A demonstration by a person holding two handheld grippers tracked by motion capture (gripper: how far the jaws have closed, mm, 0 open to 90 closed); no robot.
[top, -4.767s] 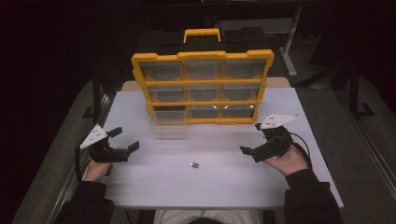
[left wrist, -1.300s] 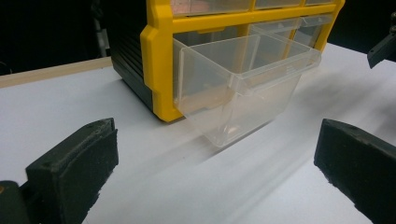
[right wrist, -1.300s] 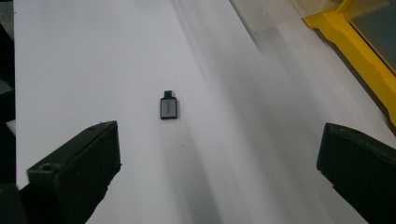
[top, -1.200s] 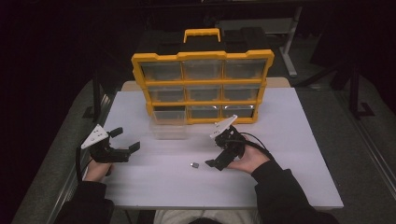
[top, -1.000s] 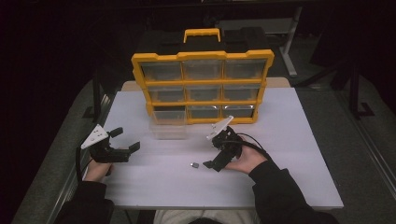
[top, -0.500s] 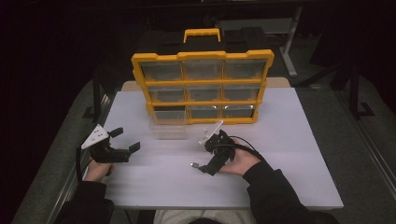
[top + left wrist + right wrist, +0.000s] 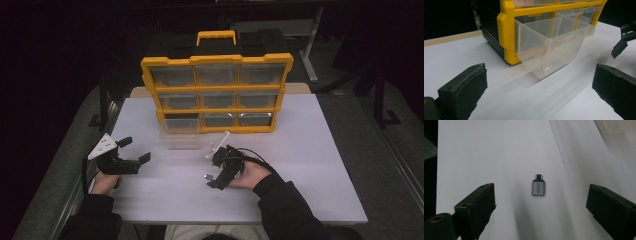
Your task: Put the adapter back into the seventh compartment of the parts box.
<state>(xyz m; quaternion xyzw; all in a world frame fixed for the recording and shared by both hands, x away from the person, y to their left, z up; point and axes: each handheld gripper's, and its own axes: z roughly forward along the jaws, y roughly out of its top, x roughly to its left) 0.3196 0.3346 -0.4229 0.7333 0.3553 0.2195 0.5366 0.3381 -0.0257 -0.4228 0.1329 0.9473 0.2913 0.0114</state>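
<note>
A small grey USB adapter (image 7: 206, 176) (image 7: 538, 188) lies flat on the white table (image 7: 310, 150). My right gripper (image 7: 213, 173) (image 7: 540, 202) hovers over it, open, a jaw on either side and neither pad touching it. Its jaws have just been closing a little. My left gripper (image 7: 136, 150) (image 7: 539, 85) rests open near the table's left side, with nothing between its jaws. It faces a clear plastic drawer (image 7: 180, 139) (image 7: 551, 47) pulled out of the bottom left slot of the yellow organizer (image 7: 217, 92) (image 7: 506, 30).
The organizer stands upright at the back middle of the table, its other clear drawers pushed in. The right gripper (image 7: 624, 40) shows at the right edge of the left gripper view. Dark floor and metal frame legs surround the table.
My right gripper has moved left and down from beside the organizer's front until it stands over the adapter. The left gripper has stayed where it was.
</note>
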